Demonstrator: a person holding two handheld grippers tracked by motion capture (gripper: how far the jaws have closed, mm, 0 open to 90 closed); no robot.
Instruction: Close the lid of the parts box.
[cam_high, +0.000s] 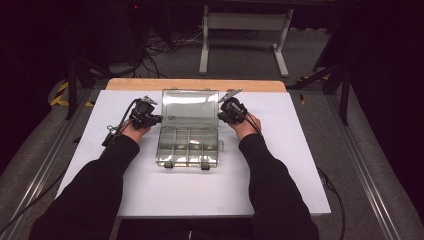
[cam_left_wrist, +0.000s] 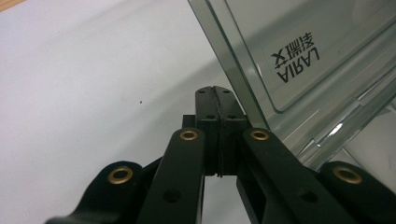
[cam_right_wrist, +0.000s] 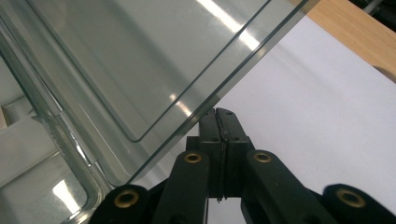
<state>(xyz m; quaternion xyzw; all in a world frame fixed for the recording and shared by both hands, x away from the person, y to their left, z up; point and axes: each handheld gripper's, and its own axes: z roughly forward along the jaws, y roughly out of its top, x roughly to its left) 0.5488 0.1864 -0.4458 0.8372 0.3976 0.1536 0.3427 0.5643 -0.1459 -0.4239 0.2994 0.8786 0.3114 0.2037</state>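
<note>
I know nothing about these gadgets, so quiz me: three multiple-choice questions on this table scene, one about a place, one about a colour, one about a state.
1. Where is the clear box?
A. between the two grippers
B. on the floor
C. left of both grippers

2. What colour is the table top?
A. red
B. white
C. green

3. How is the lid?
A. shut
B. taken off
C. open, raised at the back

Answers: 1 A, the left gripper and right gripper flank it. 2 B, a white sheet covers it. 3 C, the compartments lie uncovered.
</note>
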